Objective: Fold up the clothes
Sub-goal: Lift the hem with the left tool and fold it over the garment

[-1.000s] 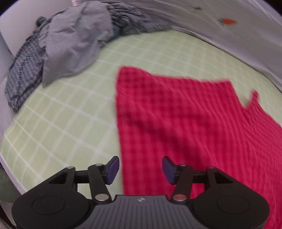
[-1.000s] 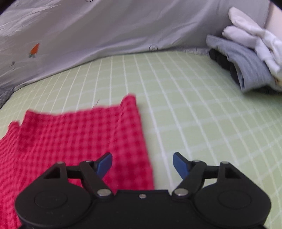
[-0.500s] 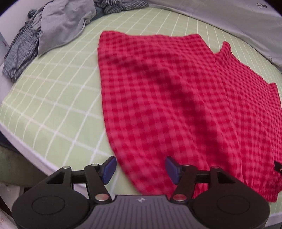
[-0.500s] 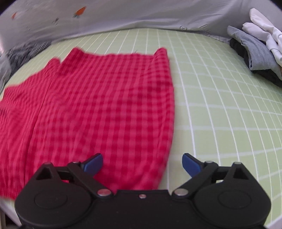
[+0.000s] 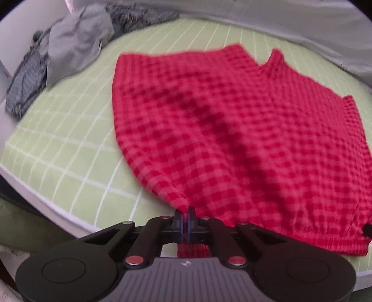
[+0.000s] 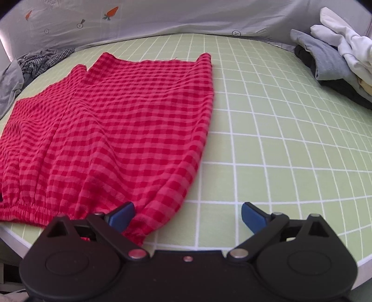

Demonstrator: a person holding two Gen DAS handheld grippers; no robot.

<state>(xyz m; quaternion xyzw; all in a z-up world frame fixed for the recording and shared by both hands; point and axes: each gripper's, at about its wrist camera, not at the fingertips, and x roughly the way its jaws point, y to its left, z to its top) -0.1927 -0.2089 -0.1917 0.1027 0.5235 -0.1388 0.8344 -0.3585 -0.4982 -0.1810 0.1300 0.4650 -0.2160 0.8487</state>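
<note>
The red gingham shorts [image 6: 111, 130] lie spread flat over the left and centre of the right wrist view, on a counter [image 6: 279, 144] covered by a light green mat with a white grid. The elastic waistband runs along the lower edge of the frame, nearest the cameras, and the two leg openings point toward the top, where a grey carrot-print sheet [image 6: 162, 18] hangs as a backdrop.

No fold appears to have been made in this garment: it is still a single flat layer, so the work on it is only starting. The left hand-held gripper [image 5: 185, 217] is pressed together on the waistband corner at the lower centre of its view, pulling the cloth up into a small peak. The right hand-held gripper [image 6: 187, 215] stands wide apart at the opposite waistband corner; its left blue pad touches or overlaps the fabric edge, and nothing is pinched yet.

What seems left: close the right side on its corner, then carry the waistband over or bring one leg across the other, and fold down again.

As for the wider job, a stack of folded clothes [image 6: 332, 53] sits at the upper right of the right wrist view, likely finished items. A rumpled heap of grey and checked garments [image 5: 69, 46] at the upper left of the left wrist view probably awaits its turn.
</note>
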